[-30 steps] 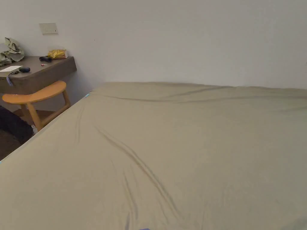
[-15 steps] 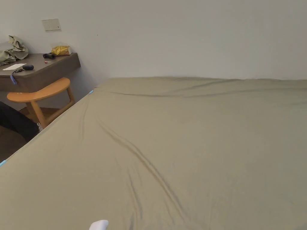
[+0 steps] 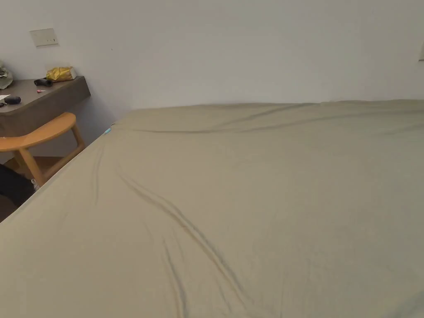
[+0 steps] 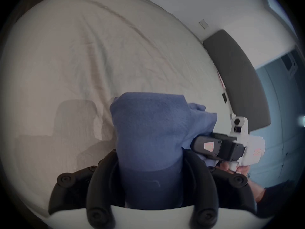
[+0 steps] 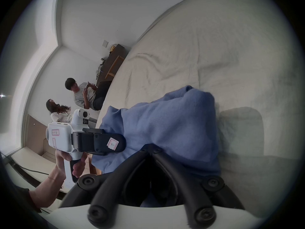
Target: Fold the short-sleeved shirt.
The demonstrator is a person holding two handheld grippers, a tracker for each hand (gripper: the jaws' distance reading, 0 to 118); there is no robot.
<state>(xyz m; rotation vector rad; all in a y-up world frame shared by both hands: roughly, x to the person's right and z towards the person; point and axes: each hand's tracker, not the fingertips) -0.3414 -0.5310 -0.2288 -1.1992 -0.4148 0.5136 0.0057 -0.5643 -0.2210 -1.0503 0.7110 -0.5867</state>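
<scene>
Blue knit shirt (image 4: 148, 130), soft and bunched, hanging just over the bed (image 4: 82, 59) with its wrinkled beige sheet. Left tongs (image 4: 149, 158) clenched on a thick fold of the fabric, curved black jaws pressing both sides. Right tongs (image 5: 151, 148) pinched closed on another bunch, tips meeting in the cloth. Farther off, in the head view, a dark desk (image 3: 45, 99) and a curved wooden stool (image 3: 37, 134) by the white wall.

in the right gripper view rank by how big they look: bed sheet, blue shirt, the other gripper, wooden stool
1. bed sheet
2. blue shirt
3. left gripper, near the camera, so it looks large
4. wooden stool, far off and small
</scene>
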